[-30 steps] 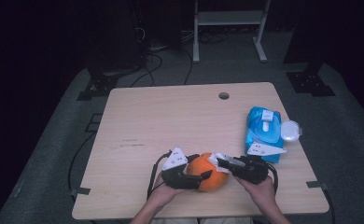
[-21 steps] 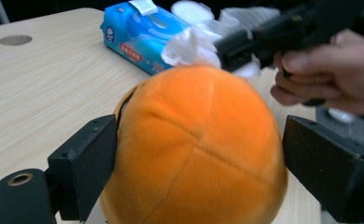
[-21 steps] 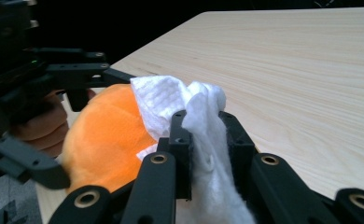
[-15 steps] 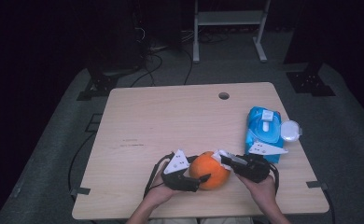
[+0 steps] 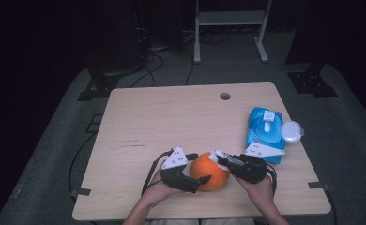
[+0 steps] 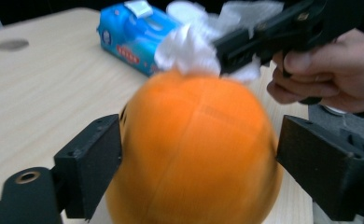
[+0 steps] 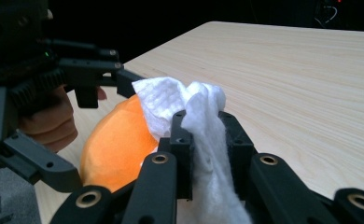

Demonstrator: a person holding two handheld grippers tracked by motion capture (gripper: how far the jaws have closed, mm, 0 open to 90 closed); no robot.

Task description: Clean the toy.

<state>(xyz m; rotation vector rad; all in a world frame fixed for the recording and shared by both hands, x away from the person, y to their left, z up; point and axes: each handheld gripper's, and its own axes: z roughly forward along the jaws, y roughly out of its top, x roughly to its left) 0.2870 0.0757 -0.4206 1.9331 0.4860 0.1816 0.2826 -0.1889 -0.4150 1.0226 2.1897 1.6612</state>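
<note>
An orange ball-shaped fruit (image 5: 209, 171) rests on the wooden table (image 5: 171, 122) near its front edge. My left gripper (image 5: 199, 167) reaches around it from the left, and its jaws have just been opening. In the left gripper view the fruit (image 6: 199, 144) sits blurred between the two pads (image 6: 94, 163), which stand at its sides without clearly pressing. My right gripper (image 7: 208, 140) is shut on a crumpled white wipe (image 7: 203, 112) and holds it against the top right of the fruit (image 7: 115, 144). The wipe (image 6: 189, 46) also shows past the fruit in the left gripper view.
A blue pack of wipes (image 5: 265, 131) lies at the right side of the table, with a round white lid (image 5: 292, 131) beside it at the edge. A cable hole (image 5: 225, 96) sits near the far edge. Dark floor and stands surround the table.
The left gripper's jaws stand wider around the fruit than before. The fruit has shifted slightly to the right. The right gripper keeps the wipe on the fruit.
</note>
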